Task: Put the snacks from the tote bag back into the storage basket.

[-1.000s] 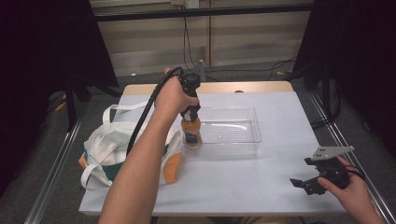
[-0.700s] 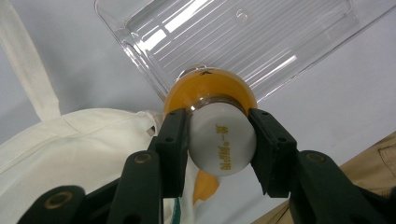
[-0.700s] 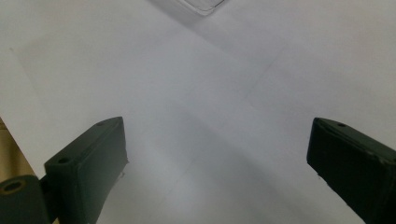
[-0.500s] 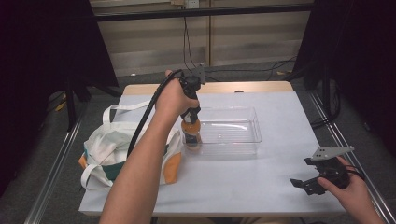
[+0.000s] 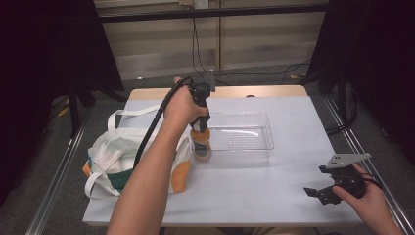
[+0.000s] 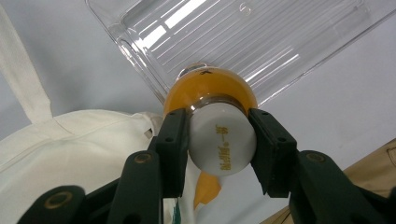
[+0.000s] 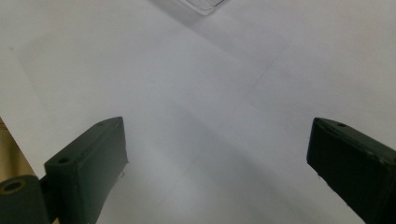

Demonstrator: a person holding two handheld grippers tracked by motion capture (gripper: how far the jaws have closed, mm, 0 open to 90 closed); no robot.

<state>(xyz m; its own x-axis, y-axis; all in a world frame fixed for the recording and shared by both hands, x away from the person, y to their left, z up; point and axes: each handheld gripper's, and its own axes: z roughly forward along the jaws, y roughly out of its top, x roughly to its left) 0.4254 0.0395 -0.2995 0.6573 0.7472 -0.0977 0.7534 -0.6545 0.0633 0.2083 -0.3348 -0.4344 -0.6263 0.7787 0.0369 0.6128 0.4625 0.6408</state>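
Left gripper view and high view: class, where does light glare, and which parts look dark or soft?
Left gripper view: bright glare streaks on the clear tray; white cap sharp, the jaws' lower ends soft. High view: table evenly lit, surroundings near black.

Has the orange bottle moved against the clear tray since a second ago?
No. The orange bottle stays at the clear tray's left end, cap held by the left tongs.
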